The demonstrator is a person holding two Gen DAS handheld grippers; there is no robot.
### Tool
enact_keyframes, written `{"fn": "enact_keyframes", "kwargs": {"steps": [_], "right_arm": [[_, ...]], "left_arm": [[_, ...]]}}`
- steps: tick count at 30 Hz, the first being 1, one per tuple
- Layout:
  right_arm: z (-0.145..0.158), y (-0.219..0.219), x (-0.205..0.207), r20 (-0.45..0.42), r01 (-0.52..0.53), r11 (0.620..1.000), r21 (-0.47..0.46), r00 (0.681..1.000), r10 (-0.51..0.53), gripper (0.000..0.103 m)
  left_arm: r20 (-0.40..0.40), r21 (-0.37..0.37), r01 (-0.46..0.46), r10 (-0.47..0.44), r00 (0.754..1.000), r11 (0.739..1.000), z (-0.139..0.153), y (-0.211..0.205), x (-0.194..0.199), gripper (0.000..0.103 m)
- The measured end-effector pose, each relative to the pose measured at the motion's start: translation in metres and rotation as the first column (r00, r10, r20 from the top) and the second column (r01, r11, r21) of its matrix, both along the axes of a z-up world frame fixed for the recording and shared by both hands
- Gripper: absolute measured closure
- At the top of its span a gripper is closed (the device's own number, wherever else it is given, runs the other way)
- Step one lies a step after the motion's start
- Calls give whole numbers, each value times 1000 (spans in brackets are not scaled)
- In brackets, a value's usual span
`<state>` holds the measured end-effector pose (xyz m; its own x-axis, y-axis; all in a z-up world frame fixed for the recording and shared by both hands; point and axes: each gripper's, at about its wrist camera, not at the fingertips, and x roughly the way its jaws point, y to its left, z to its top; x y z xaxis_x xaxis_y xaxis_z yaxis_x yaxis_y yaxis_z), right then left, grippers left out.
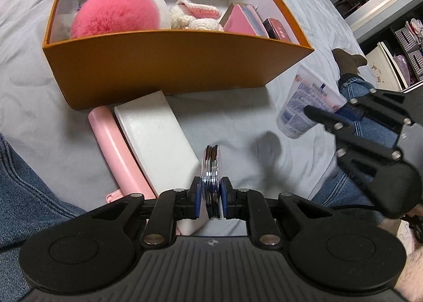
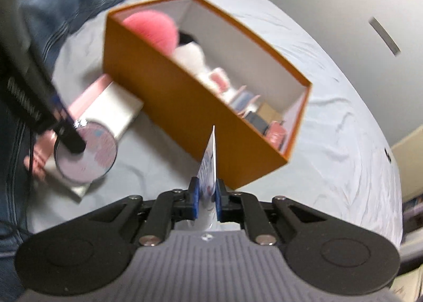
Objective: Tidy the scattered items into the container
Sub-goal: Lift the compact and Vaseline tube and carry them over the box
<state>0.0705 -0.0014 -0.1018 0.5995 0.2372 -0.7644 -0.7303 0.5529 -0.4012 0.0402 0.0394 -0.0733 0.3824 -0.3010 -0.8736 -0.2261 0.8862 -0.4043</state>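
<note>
Here, the left gripper clamps a round compact at lower centre, while the right gripper pinches a white tube below the orange box, upper centre.

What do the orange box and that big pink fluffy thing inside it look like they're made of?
Orange box: looks like matte cardboard, with thin straight walls and white inner faces. Pink fluffy thing: seems to be plush or faux fur, with a soft fuzzy outline.
</note>
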Motion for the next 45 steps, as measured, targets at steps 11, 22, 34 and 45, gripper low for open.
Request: {"fn": "enact_keyframes", "kwargs": {"steps": [11, 22, 34, 45], "right_arm": [[43, -37, 1, -79, 135, 969, 208, 990, -121, 91], [89, -37, 6, -65, 135, 928, 348, 991, -119, 90], [133, -31, 52, -36, 124, 862, 491, 992, -123, 91], [97, -4, 127, -106, 195, 827, 528, 981, -164, 91]], "left_arm": [[79, -4, -8, 8, 997, 1000, 26, 3, 3, 88], [204, -48, 7, 3, 979, 999, 80, 14, 11, 88], [293, 8, -24, 20, 956, 1000, 132, 37, 45, 88], [267, 57, -97, 79, 961, 994, 118, 66, 104, 88]]}}
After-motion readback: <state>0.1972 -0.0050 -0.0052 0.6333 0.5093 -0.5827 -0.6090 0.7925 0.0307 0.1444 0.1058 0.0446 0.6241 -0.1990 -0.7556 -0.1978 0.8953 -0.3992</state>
